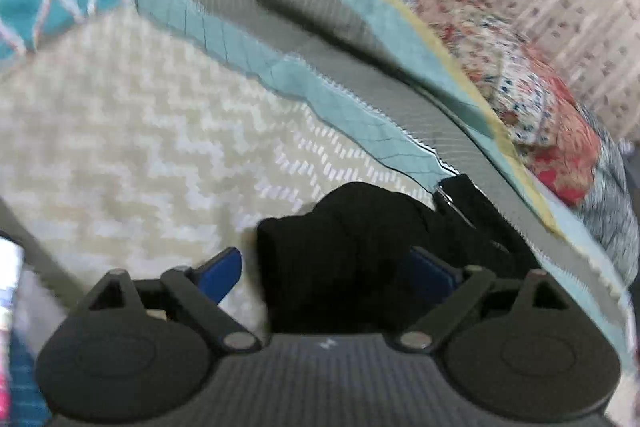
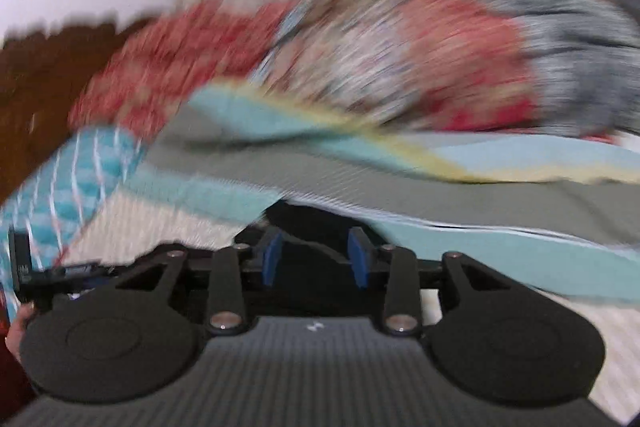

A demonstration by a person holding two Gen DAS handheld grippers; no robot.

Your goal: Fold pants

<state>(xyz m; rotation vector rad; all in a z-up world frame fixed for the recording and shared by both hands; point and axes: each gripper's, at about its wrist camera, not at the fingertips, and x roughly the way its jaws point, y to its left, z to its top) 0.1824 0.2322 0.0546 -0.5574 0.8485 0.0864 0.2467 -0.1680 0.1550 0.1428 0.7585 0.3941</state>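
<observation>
A bundle of black pants (image 1: pixel 360 239) lies bunched on a cream zigzag bedspread (image 1: pixel 132 131), right against the ragged edge of a teal-and-grey quilt (image 1: pixel 320 87). The left gripper (image 1: pixel 324 271) stands wide, its blue pads apart with the cloth between them but not pinched. The right gripper (image 2: pixel 316 259) is partly spread over dark fabric; blur hides any contact. A good fold probably needs the bundle drawn flat first. Open room lies on the cream side; the quilt edge and the floral bedding (image 1: pixel 532 99) crowd the far side.
</observation>
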